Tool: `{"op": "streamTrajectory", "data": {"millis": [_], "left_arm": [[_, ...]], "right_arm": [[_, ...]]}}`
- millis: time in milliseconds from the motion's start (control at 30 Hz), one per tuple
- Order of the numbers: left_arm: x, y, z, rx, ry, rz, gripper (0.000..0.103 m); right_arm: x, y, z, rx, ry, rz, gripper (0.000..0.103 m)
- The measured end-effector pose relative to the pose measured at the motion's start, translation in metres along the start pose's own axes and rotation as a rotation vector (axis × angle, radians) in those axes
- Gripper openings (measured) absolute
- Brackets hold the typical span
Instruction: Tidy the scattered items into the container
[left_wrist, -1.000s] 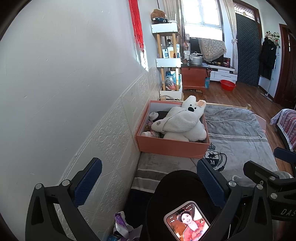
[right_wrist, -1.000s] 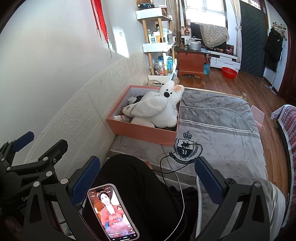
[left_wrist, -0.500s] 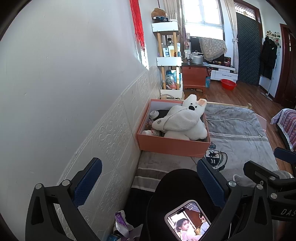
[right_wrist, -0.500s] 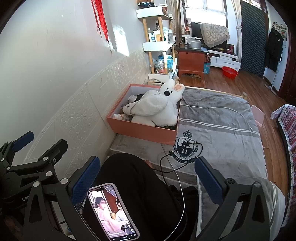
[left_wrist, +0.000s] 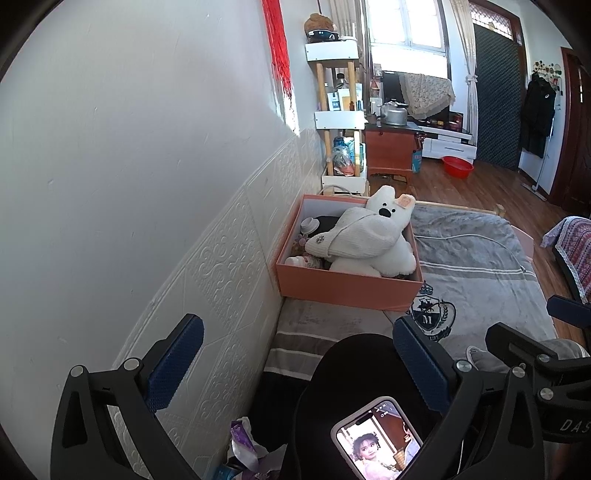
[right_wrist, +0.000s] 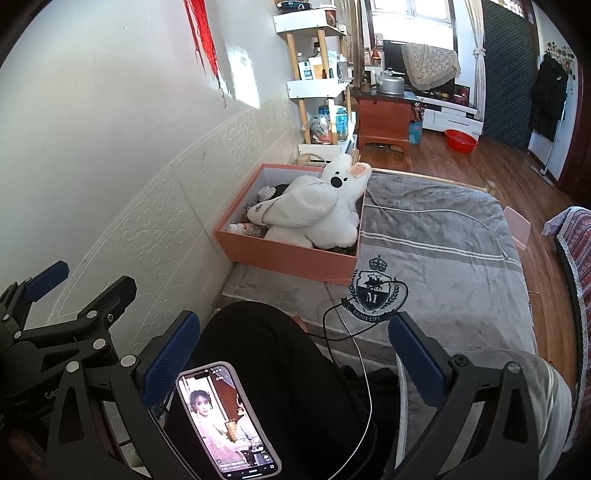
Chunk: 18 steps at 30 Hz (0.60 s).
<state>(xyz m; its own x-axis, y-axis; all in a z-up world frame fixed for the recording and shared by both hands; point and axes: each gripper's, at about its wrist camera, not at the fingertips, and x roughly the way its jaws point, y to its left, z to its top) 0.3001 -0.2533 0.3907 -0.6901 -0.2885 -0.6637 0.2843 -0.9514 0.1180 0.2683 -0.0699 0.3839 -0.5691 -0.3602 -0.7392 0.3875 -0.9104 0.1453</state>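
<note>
An orange box (left_wrist: 343, 286) (right_wrist: 284, 258) stands on the bed against the wall. Inside it lie a white plush bear (left_wrist: 384, 236) (right_wrist: 325, 206), a white knit hat (left_wrist: 351, 236), a small bottle (left_wrist: 306, 261) (right_wrist: 245, 229) and dark items. My left gripper (left_wrist: 295, 354) is open and empty, held low over a black-clad knee, well short of the box. My right gripper (right_wrist: 293, 345) is open too, with nothing between its blue pads (right_wrist: 415, 354). Each gripper shows at the edge of the other's view.
A lit phone (left_wrist: 376, 435) (right_wrist: 227, 413) rests on the person's black-clad leg (right_wrist: 280, 354). A grey blanket (right_wrist: 443, 258) covers the bed, with a black cable (right_wrist: 354, 306) and a white cable (right_wrist: 461, 218) across it. A textured wall (left_wrist: 184, 221) runs along the left. Shelves (left_wrist: 340, 118) stand beyond the box.
Both grippers stay where they were, still open. Only the picture on the phone screen has changed.
</note>
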Motion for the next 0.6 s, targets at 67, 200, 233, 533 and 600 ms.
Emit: {"op": "streamTrajectory", "data": {"millis": [67, 200, 233, 533, 600], "left_arm": [[0.0002, 0.0, 0.0001, 0.0, 0.001, 0.001, 0.103], [0.0003, -0.0001, -0.0011, -0.001, 0.003, 0.009, 0.103], [0.0002, -0.0001, -0.0012, -0.001, 0.003, 0.011, 0.103], [0.0003, -0.0001, -0.0019, 0.004, 0.002, 0.024, 0.103], [-0.0005, -0.0001, -0.0021, 0.003, 0.001, 0.035, 0.103]], "right_arm": [[0.0002, 0.0001, 0.0002, -0.001, 0.001, 0.0, 0.102], [0.0006, 0.0008, 0.0, -0.002, 0.002, 0.0, 0.102], [0.0003, 0.001, -0.0005, -0.003, 0.003, 0.001, 0.102], [0.0, 0.0011, -0.0005, -0.01, 0.007, 0.001, 0.102], [0.0006, 0.0009, -0.0007, -0.013, 0.008, 0.003, 0.102]]}}
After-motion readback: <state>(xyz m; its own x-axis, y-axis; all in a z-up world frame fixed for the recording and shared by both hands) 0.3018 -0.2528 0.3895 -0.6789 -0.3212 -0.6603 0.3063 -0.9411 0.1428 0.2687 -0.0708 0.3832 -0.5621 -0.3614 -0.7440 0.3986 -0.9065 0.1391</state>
